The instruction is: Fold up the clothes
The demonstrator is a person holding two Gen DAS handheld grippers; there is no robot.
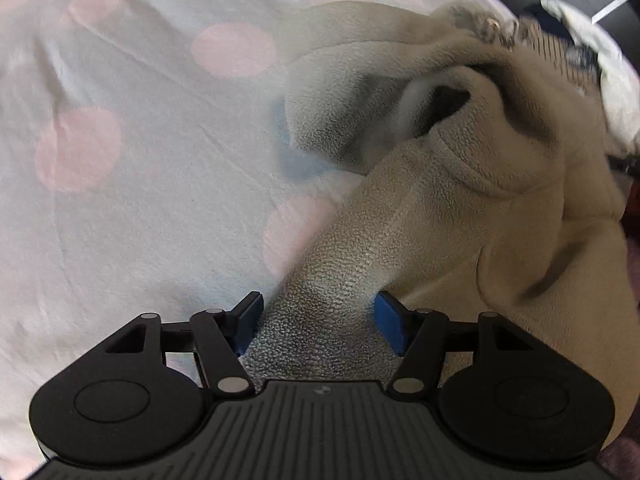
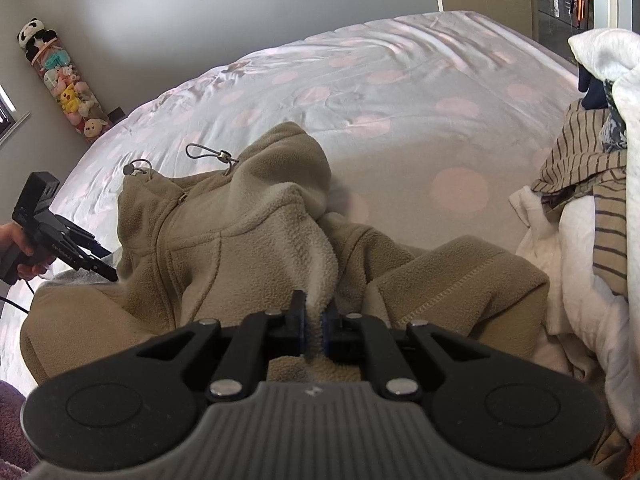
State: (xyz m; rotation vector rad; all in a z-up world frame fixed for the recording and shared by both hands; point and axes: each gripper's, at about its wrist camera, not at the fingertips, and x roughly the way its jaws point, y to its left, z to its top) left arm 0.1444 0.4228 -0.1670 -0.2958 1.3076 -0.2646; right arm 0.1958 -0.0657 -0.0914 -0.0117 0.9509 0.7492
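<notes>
Nearest the lens in the right wrist view, the right gripper is clamped on a raised ridge of the tan fleece jacket, pale lining showing between its blue pads. In the left wrist view the left gripper has its jaws apart, straddling a tube of the same fleece, probably a sleeve, without pinching it. The jacket lies rumpled on the bed, over a pale sheet with pink dots, near the bed's close edge; a pile of other clothes sits just beside it to the right. Its collar, with zipper and drawcord toggles, points away from the right camera, so the long axis seems to run from that camera toward the far side of the bed. The fleece looks thick, soft and light: it should sag and bunch rather than hold a crease, and it grips well. Hems, cuffs and the stitched seams look like the firmest places to take hold.
</notes>
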